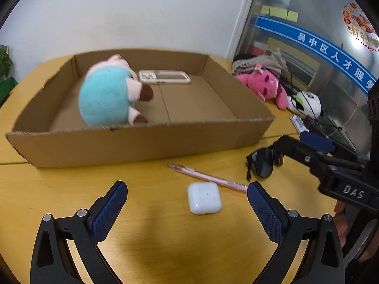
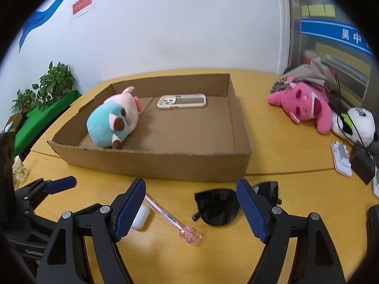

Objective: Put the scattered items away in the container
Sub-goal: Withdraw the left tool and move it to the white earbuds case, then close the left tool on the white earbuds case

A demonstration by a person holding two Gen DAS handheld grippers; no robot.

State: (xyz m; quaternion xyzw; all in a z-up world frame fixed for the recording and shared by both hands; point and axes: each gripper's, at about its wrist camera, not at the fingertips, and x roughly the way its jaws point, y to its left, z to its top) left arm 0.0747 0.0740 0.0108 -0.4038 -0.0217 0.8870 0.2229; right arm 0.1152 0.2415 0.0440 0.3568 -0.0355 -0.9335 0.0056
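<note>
A shallow cardboard box (image 1: 142, 142) (image 2: 165, 165) sits on the yellow table. Inside it lie a teal and pink plush pig (image 1: 106, 94) (image 2: 111, 123) and a cream phone case (image 1: 164, 77) (image 2: 182, 101). In front of the box lie a white earbud case (image 1: 205, 201) (image 2: 141, 217), a pink pen (image 1: 208, 177) (image 2: 173, 222) and black sunglasses (image 1: 263, 163) (image 2: 218, 208). My left gripper (image 1: 187, 189) is open and empty, just above the earbud case. My right gripper (image 2: 190, 187) is open and empty, over the sunglasses; it also shows in the left wrist view (image 1: 296, 139).
At the right of the table lie a pink plush (image 1: 265, 85) (image 2: 305, 106), a white panda plush (image 1: 308, 104) (image 2: 357, 125), a beige cloth bag (image 2: 310, 73), black cables and a white plastic part (image 2: 341, 158). A potted plant (image 2: 54, 82) stands at the far left.
</note>
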